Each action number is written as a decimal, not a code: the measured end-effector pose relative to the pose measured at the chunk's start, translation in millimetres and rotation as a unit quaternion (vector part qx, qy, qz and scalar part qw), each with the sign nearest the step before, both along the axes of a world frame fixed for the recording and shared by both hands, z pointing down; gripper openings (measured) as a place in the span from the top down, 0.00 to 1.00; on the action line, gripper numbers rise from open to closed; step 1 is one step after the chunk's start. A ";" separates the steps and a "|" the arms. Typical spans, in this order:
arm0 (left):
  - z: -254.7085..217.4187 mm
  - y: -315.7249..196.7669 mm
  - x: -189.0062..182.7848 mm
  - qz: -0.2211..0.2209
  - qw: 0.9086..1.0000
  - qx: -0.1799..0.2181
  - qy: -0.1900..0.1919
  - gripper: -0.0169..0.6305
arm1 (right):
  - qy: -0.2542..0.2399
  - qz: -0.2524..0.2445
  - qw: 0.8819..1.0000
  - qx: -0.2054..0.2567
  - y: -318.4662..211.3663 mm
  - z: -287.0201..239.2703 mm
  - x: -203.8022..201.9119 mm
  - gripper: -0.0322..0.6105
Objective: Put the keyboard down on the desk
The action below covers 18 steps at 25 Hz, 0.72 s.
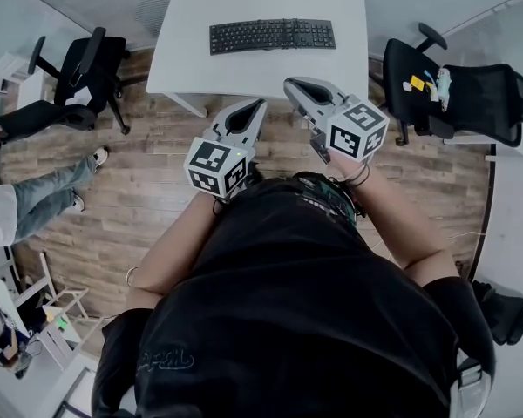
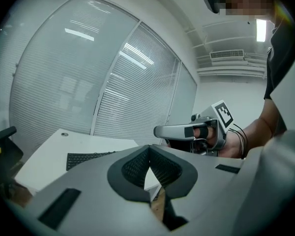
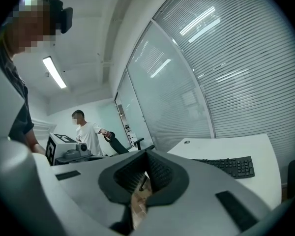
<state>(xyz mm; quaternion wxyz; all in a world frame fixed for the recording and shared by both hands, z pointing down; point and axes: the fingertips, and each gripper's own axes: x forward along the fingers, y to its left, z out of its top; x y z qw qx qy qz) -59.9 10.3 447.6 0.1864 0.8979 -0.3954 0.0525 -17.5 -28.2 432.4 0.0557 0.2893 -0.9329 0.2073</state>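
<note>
Left tool (image 1: 261, 104) and right tool (image 1: 289, 84), both clenched empty, hang before the worktop (image 1: 244, 75); the keyboard (image 1: 273, 35) lies crosswise on it, right tool nearer.

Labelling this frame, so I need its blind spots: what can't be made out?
Keyboard legends: too small, head view.
Items on the chair right of the desk: too small to identify, head view.
Bystander: cut by the left edge, head view.
Keyboard's right end, left gripper view: hidden behind the left gripper.

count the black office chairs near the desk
2: a left chair beside the desk and a right chair. The dark shape at far left may be a third.
</note>
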 end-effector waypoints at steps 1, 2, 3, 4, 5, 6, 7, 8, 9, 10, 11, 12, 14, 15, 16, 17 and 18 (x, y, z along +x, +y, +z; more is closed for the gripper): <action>-1.3 0.6 2.6 -0.001 1.000 0.002 0.000 0.95 | 0.000 -0.002 1.000 0.000 2.3 -0.3 2.3 0.92; -2.7 1.2 4.7 -0.003 1.000 0.003 -0.001 0.95 | -0.001 -0.004 1.000 0.000 4.6 0.0 3.9 0.92; -4.3 1.8 7.0 -0.006 1.000 0.004 -0.001 0.95 | -0.003 -0.007 1.000 -0.002 6.7 0.4 5.8 0.92; -6.2 2.5 10.1 -0.009 1.000 0.005 -0.002 0.95 | -0.005 -0.008 1.000 -0.003 8.7 0.3 8.6 0.92; -8.0 3.6 14.4 -0.012 1.000 0.006 -0.001 0.95 | -0.006 -0.009 1.000 -0.004 10.9 -0.2 12.6 0.92; -9.5 5.5 19.8 -0.014 1.000 0.007 0.000 0.95 | -0.007 -0.010 1.000 -0.004 13.9 -1.1 17.4 0.92; -10.2 8.5 25.8 -0.015 1.000 0.007 0.000 0.95 | -0.007 -0.011 1.000 -0.003 18.0 -1.7 22.5 0.92; -9.9 12.2 32.1 -0.016 1.000 0.006 -0.001 0.95 | -0.007 -0.014 1.000 -0.003 22.9 -1.6 27.5 0.92; -9.0 16.0 38.5 -0.016 1.000 0.005 -0.002 0.95 | -0.008 -0.016 1.000 -0.003 28.0 -0.6 32.7 0.92; -8.2 19.4 44.8 -0.017 1.000 0.005 -0.002 0.95 | -0.008 -0.018 1.000 -0.004 32.6 1.0 38.3 0.92; -8.1 22.3 50.5 -0.019 1.000 0.005 -0.003 0.95 | -0.008 -0.018 1.000 -0.005 36.6 2.6 43.9 0.92; -8.5 25.1 55.5 -0.021 1.000 0.007 -0.003 0.95 | -0.008 -0.019 1.000 -0.007 40.4 3.8 49.2 0.92; -8.6 31.4 64.2 -0.026 1.000 0.007 -0.003 0.95 | -0.010 -0.021 1.000 -0.008 48.3 5.1 58.7 0.92; -7.8 34.7 68.5 -0.028 1.000 0.006 -0.004 0.95 | -0.011 -0.023 1.000 -0.008 52.3 5.4 63.2 0.92; -6.7 38.1 72.9 -0.030 1.000 0.005 -0.004 0.95 | -0.013 -0.024 1.000 -0.009 56.3 5.8 67.6 0.92; -5.6 41.8 77.3 -0.032 0.999 0.003 -0.005 0.95 | -0.015 -0.025 1.000 -0.009 60.4 6.3 71.8 0.92; -4.8 45.9 81.7 -0.034 0.999 0.002 -0.005 0.95 | -0.017 -0.027 0.999 -0.010 64.8 6.9 75.7 0.92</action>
